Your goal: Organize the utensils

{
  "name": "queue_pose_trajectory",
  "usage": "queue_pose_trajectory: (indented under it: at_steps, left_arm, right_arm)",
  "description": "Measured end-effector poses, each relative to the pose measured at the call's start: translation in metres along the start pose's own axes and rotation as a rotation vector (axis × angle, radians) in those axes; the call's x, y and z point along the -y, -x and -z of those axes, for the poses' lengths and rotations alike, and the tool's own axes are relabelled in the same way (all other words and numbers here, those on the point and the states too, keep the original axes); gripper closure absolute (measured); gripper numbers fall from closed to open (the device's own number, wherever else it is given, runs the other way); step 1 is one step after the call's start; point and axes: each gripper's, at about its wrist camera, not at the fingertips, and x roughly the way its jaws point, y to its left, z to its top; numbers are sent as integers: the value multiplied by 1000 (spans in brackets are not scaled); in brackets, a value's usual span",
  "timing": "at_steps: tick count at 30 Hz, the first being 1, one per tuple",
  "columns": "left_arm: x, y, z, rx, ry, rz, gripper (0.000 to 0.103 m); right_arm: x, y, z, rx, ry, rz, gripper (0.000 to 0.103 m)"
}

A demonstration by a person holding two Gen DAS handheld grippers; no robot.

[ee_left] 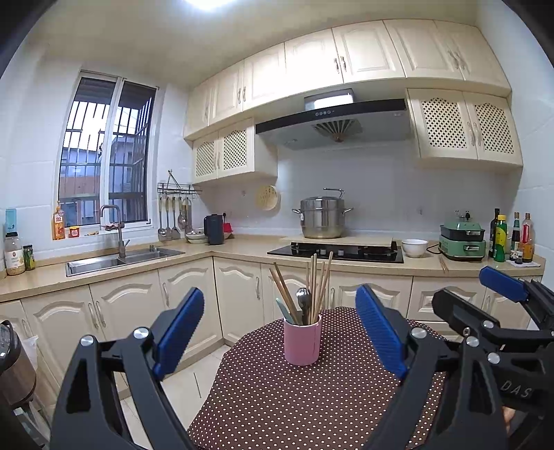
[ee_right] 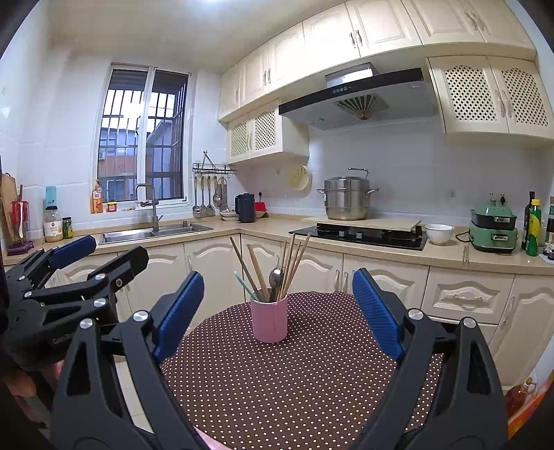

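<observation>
The pink cup (ee_right: 269, 318) of chopsticks (ee_right: 292, 263) is stood on the dotted table (ee_right: 311, 380). Before the cup, the left gripper (ee_left: 279, 332) and right gripper (ee_right: 277, 311) are held spread and empty. The cup could be tipped if a leaning stick is pulled sideways.

Light: bright, even, from a ceiling lamp (ee_left: 204, 2) blown out to white.
Window (ee_left: 104, 155): pale daylight.
Edges: strong fisheye bending, black corners.
Focus: sharp, slightly grainy.
Shadows: soft.
</observation>
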Motion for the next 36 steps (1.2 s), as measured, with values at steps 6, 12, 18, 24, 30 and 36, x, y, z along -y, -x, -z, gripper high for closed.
queue_pose_trajectory:
  at_steps: [6, 12, 18, 24, 30, 36]
  left_arm:
    - [1, -1, 0, -2, -1, 2, 16]
    - [2, -2, 0, -4, -3, -2, 16]
    - [3, -3, 0, -5, -4, -2, 16]
    - [3, -3, 0, -7, -4, -2, 16]
    - [3, -5, 1, -13, -5, -4, 16]
    - [3, -5, 1, -14, -6, -6, 16]
  right_arm:
    - [1, -1, 0, -1, -3, 2, 17]
    - [2, -3, 0, -4, -5, -2, 17]
    - [2, -3, 0, -5, -6, -2, 17]
    - [1, -2, 2, -7, -7, -1, 16]
    - [4, -3, 3, -15, -13, -1, 16]
    - [4, -3, 3, -18, -14, -1, 16]
